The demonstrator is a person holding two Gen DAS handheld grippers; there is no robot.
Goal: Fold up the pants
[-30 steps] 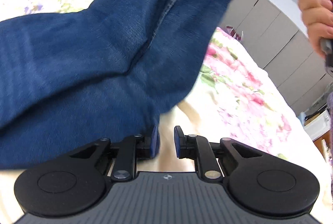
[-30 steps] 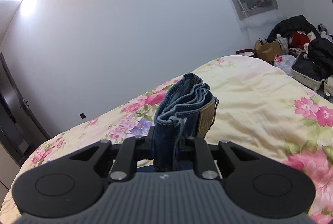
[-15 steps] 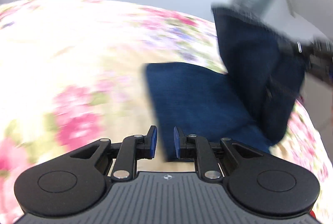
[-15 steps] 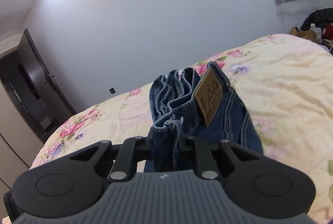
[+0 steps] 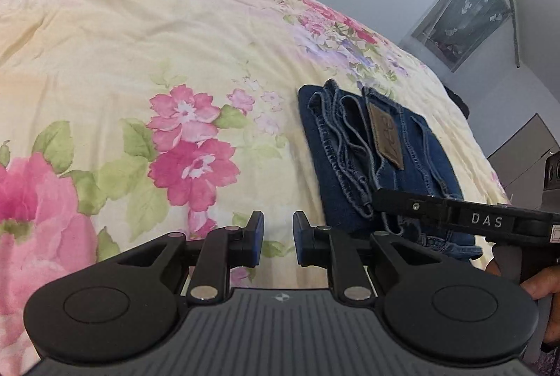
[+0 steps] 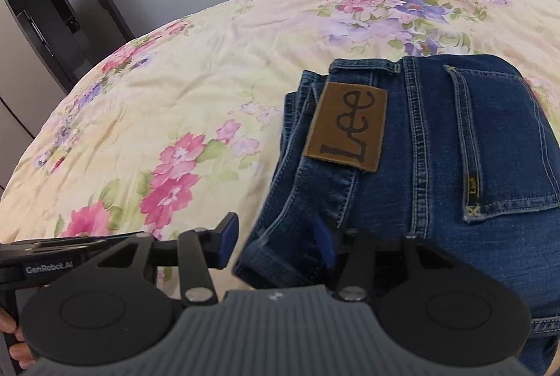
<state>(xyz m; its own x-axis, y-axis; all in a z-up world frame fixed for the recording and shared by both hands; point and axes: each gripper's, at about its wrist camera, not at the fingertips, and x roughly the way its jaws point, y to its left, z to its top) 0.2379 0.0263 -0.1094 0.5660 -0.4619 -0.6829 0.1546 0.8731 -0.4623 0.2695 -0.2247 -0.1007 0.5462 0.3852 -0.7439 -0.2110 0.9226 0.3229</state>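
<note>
The blue jeans [image 6: 437, 145] lie folded into a compact stack on the flowered bedspread [image 6: 196, 68], waistband and brown Lee patch [image 6: 348, 126] on top. My right gripper [image 6: 278, 245] is open, its fingers spread around the near waistband corner, which lies loose between them. In the left wrist view the jeans [image 5: 378, 148] lie to the right, with the right gripper's body [image 5: 465, 218] over their near edge. My left gripper [image 5: 278, 238] is open and empty above bare bedspread [image 5: 140, 61], left of the jeans.
A dark door [image 6: 59, 12] and a plain wall stand beyond the bed. A curtained window [image 5: 462, 15] and grey cabinets [image 5: 525, 148] are at the far right. A hand [image 5: 539, 285] holds the right gripper.
The right gripper has lowered the folded jeans onto the bed and opened, letting go of the waistband. The left gripper has swung away from the denim and looks across the bed.
</note>
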